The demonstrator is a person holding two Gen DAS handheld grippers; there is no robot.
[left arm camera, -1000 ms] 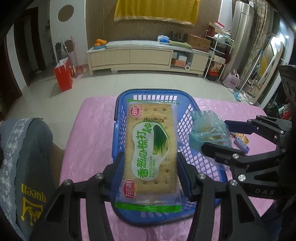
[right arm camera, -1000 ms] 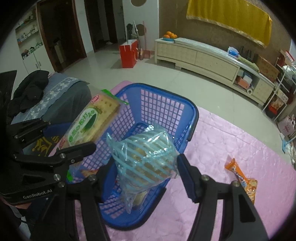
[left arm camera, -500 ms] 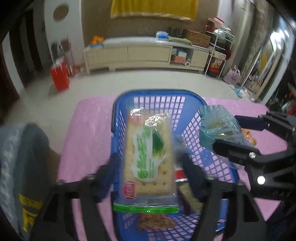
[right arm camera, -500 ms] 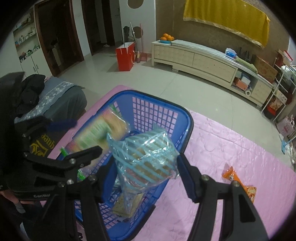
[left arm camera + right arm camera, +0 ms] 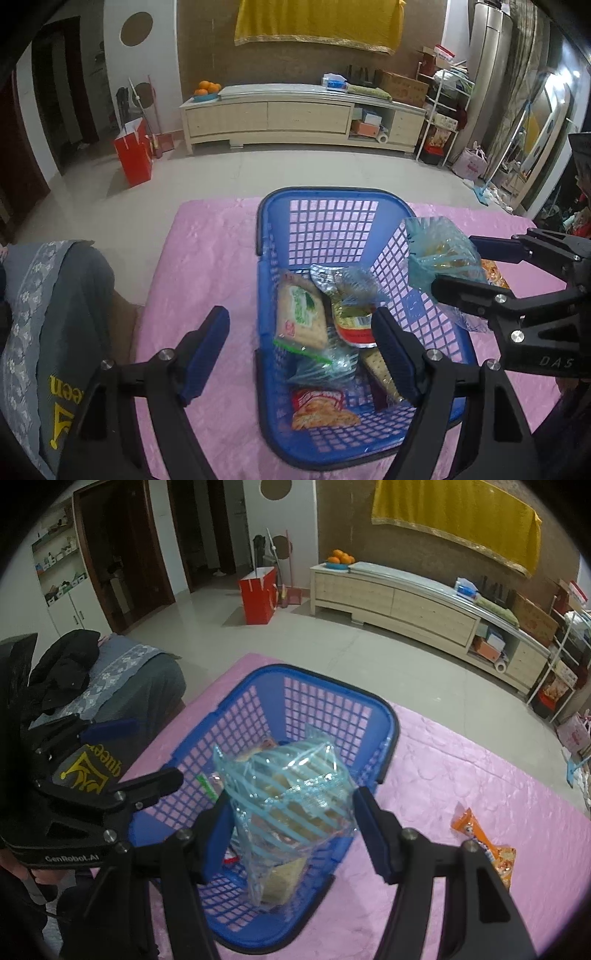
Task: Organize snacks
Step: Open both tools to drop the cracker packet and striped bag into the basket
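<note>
A blue plastic basket (image 5: 332, 199) (image 5: 332, 686) stands on the pink tablecloth. A green and white cracker pack (image 5: 301, 314) lies inside it among several other snack packs. My left gripper (image 5: 301, 350) is open and empty, just above the basket's near left rim. My right gripper (image 5: 291, 823) is shut on a blue striped clear bag of snacks (image 5: 291, 790) and holds it over the basket's right side; the bag also shows in the left wrist view (image 5: 439, 258).
An orange snack pack (image 5: 487, 845) lies on the tablecloth (image 5: 461, 775) to the right of the basket. A grey cushioned seat (image 5: 48, 314) stands at the table's left edge. The table's far edge drops to a tiled floor.
My left gripper opened and the cracker pack dropped into the basket. My right gripper kept hold of the striped bag and shifted slightly over the basket.
</note>
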